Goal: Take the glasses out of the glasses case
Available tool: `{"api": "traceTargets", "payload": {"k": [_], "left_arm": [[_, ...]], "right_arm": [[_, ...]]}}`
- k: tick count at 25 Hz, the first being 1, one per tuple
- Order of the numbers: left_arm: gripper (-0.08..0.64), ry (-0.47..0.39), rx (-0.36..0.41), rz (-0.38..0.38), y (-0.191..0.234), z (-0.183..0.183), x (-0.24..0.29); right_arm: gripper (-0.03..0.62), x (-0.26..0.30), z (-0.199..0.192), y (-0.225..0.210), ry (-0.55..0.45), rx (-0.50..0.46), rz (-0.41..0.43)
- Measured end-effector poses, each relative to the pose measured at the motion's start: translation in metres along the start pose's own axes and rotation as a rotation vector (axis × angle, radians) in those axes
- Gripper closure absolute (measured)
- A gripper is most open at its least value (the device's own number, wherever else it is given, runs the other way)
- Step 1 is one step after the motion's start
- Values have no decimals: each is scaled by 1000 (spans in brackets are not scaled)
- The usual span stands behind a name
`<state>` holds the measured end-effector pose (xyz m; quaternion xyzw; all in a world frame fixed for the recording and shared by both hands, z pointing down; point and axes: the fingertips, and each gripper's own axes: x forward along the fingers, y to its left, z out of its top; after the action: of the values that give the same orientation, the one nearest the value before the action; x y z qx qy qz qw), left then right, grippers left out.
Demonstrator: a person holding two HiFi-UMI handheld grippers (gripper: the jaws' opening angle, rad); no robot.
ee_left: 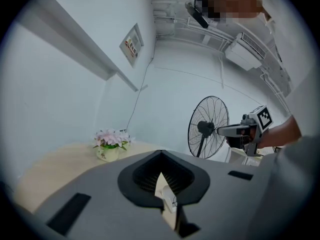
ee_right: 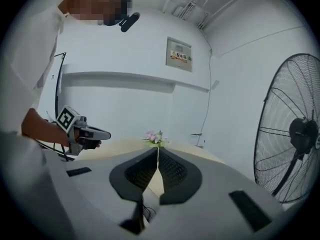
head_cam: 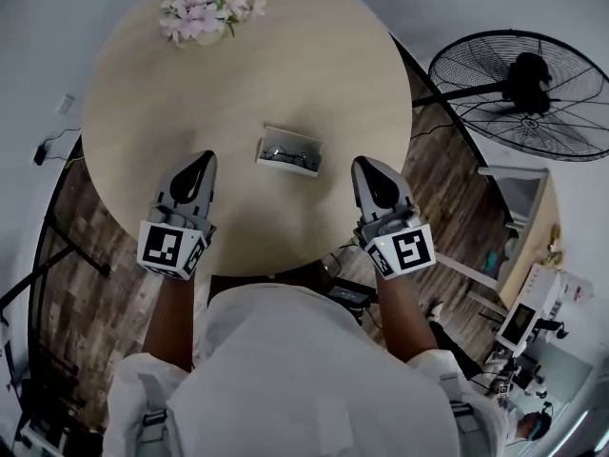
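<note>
An open white glasses case (head_cam: 290, 150) lies near the middle of the round table (head_cam: 143, 112), and dark-framed glasses (head_cam: 285, 153) lie inside it. My left gripper (head_cam: 201, 162) hovers over the table left of the case, its jaws shut and empty. To the right of the case is my right gripper (head_cam: 367, 168), also shut and empty. Both point toward the table's far side. In the left gripper view the jaws (ee_left: 161, 155) meet at their tips, and a sliver of the case (ee_left: 170, 202) shows below. The right gripper view has its jaws (ee_right: 158, 153) pressed together.
A pot of pink flowers (head_cam: 202, 15) stands at the table's far edge. On the floor to the right is a large black fan (head_cam: 523, 93), with a shelf and clutter behind it. The person's torso is close to the table's near edge.
</note>
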<state>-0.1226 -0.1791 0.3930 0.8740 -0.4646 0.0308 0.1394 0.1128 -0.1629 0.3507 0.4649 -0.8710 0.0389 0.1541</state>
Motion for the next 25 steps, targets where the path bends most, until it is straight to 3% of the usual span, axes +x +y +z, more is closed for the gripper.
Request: {"api": "traceTargets", "payload": {"k": [5, 9, 13, 17, 19, 20, 25], "left_arm": [[546, -35, -28, -13, 11, -19, 21], [547, -28, -50, 46, 18, -42, 30], [548, -34, -43, 58, 13, -61, 40], [547, -28, -49, 75, 21, -86, 36], [547, -40, -52, 83, 25, -91, 33], [548, -48, -47, 83, 26, -93, 33], [546, -21, -25, 51, 20, -123, 29]], "right_arm": [[566, 39, -44, 11, 139, -17, 228], [566, 63, -81, 16, 229, -80, 353], [565, 82, -109, 9, 323, -55, 374], [563, 101, -127, 14, 353, -83, 410], [528, 108, -136, 19, 369, -100, 431], [493, 111, -141, 22, 378, -109, 445], [488, 117, -169, 43, 448, -148, 559]]}}
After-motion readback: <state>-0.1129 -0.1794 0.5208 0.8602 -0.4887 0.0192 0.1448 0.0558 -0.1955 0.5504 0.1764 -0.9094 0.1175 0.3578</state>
